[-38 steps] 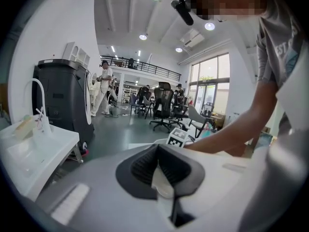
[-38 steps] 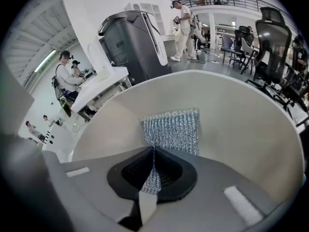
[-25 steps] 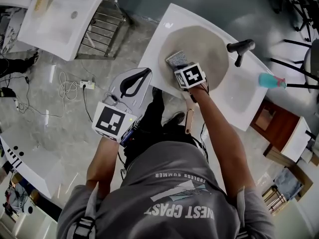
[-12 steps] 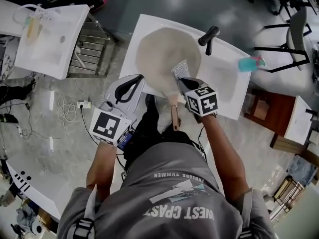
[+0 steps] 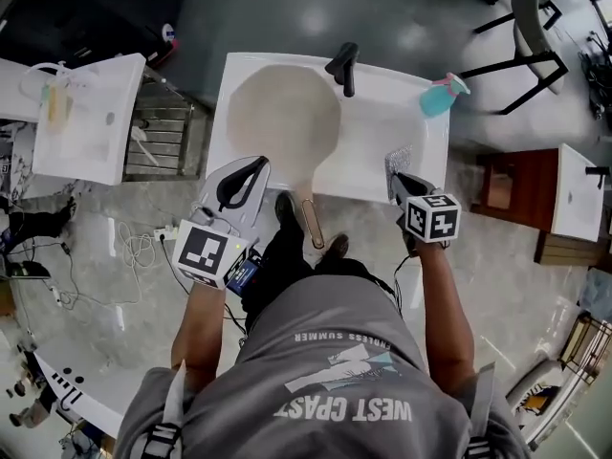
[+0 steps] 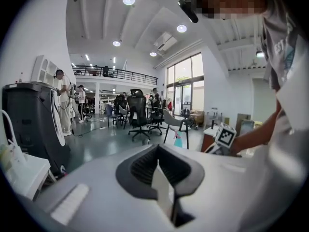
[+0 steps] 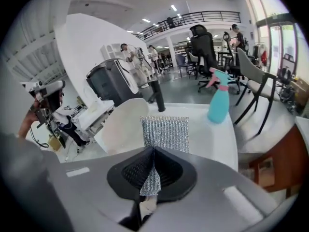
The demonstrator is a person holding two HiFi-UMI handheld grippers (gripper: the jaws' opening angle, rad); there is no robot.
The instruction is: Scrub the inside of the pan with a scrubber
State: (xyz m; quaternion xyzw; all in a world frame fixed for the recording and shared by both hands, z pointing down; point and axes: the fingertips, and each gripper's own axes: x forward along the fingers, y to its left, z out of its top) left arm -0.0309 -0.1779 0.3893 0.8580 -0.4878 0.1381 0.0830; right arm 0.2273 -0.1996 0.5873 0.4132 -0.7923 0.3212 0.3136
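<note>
Scrubber (image 7: 165, 133) juts forward from right gripper (image 7: 153, 151), its near end pinched between the jaws.

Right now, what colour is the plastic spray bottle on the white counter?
The spray bottle is turquoise with a pink trigger, clearest in the right gripper view.

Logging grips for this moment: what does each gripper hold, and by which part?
Right gripper: the scrubber, pinched by its near edge, most of it sticking out beyond the jaws. Left gripper: nothing, jaws together.
</note>
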